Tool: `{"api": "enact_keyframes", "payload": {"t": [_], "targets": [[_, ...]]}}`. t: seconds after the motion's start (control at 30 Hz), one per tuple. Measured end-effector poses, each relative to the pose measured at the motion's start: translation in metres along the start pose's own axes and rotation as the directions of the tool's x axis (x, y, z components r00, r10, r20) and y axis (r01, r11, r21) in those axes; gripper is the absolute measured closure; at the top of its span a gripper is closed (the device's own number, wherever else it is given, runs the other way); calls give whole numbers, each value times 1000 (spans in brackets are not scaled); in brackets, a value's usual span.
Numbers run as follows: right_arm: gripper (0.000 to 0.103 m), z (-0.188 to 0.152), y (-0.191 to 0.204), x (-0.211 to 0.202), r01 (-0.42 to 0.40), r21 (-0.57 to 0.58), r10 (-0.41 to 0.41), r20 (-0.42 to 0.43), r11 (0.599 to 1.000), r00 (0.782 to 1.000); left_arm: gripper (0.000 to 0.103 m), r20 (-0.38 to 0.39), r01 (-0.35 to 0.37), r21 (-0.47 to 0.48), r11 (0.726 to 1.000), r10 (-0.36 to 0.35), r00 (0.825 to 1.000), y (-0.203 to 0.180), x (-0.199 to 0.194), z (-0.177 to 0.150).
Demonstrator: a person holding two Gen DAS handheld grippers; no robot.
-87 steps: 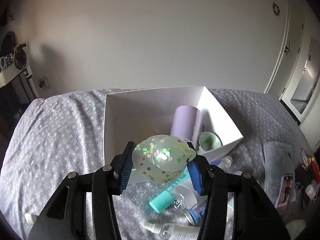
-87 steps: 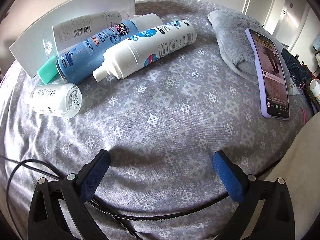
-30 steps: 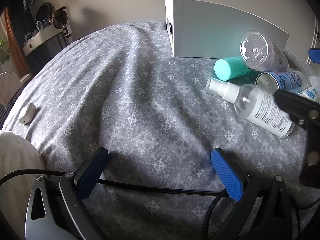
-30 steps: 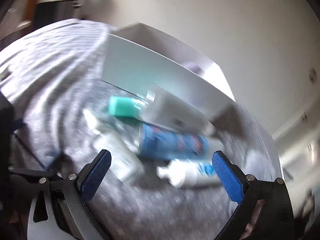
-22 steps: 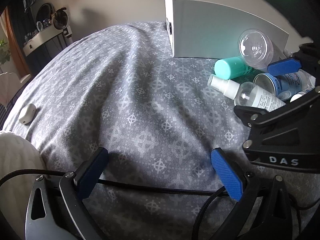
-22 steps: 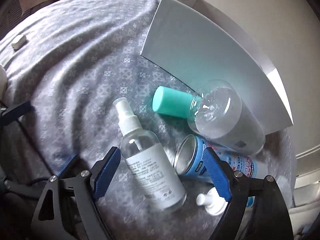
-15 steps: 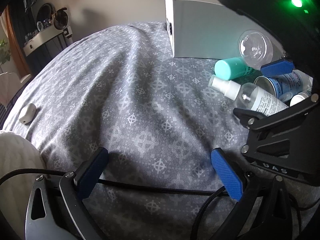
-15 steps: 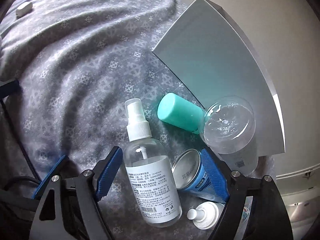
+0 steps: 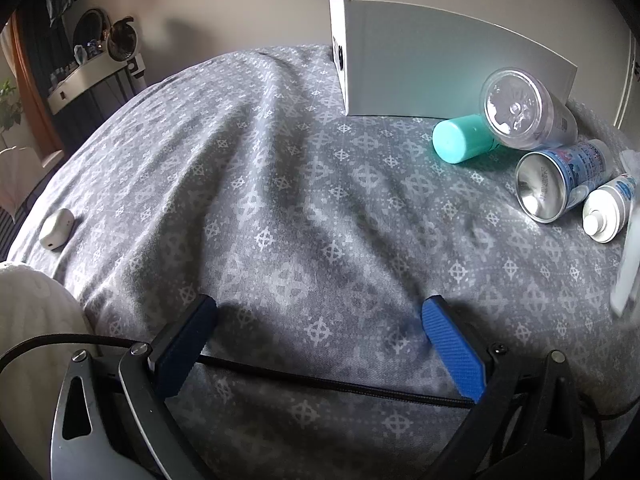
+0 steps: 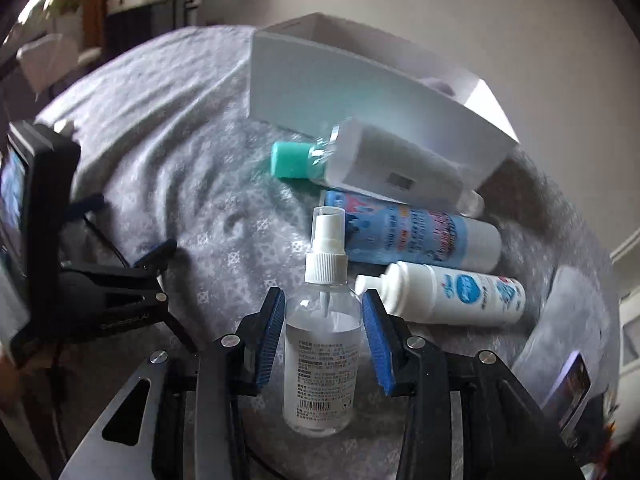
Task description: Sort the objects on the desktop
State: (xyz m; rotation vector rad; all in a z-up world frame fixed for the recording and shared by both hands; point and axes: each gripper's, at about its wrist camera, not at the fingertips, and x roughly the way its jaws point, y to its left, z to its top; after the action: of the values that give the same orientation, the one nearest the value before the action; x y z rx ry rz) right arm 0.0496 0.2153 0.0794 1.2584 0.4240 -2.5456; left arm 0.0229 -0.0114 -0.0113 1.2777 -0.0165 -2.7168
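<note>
My right gripper [image 10: 323, 318] is shut on a clear spray bottle [image 10: 322, 344] with a white pump, held above the grey patterned bedspread [image 9: 280, 184]. A white open box [image 10: 360, 96] stands behind. In front of it lie a clear bottle with a teal cap [image 10: 360, 160], a blue spray can [image 10: 412, 236] and a white foam bottle [image 10: 452, 296]. My left gripper [image 9: 320, 328] is open and empty, low over the bedspread; it sees the box [image 9: 420, 68], the teal-capped bottle [image 9: 520, 108], the blue can [image 9: 556, 188] and the white bottle [image 9: 608, 212] at its right.
A small white case [image 9: 56, 228] lies at the left of the bedspread. A phone [image 10: 568, 392] lies at the right on a grey towel. A black cable [image 9: 320, 384] runs between my left fingers. The left gripper's body [image 10: 60, 280] shows at the left in the right wrist view.
My right gripper has closed on the clear spray bottle and lifted it off the bedspread, out of the left wrist view. The left gripper has stayed still and open.
</note>
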Motion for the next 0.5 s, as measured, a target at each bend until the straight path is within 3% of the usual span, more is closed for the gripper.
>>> {"api": "enact_keyframes", "payload": {"t": [0.1,0.2,0.27,0.37,0.43,0.5], "targets": [[71,22,-18,-30,58,65,-63,80,996,995,0,-9,3,-4,1000,-3,1000,0,-1,0],[98,68,-37,-47,120,123,-141,171,985,975,0,-11,7,-11,1000,-7,1000,0,-1,0],[98,107,-51,-54,135,162,-171,235,978,957,0,-7,3,-8,1000,-3,1000,0,-1,-1],[98,162,-65,-46,160,200,-209,254,967,945,0,-6,4,-9,1000,-5,1000,0,-1,-1],[98,186,-75,-33,170,239,-226,231,956,946,0,-5,7,-11,1000,-7,1000,0,0,-1],[97,194,-84,-22,105,293,-174,222,950,959,0,-5,7,-10,1000,-7,1000,-2,-1,-2]]}}
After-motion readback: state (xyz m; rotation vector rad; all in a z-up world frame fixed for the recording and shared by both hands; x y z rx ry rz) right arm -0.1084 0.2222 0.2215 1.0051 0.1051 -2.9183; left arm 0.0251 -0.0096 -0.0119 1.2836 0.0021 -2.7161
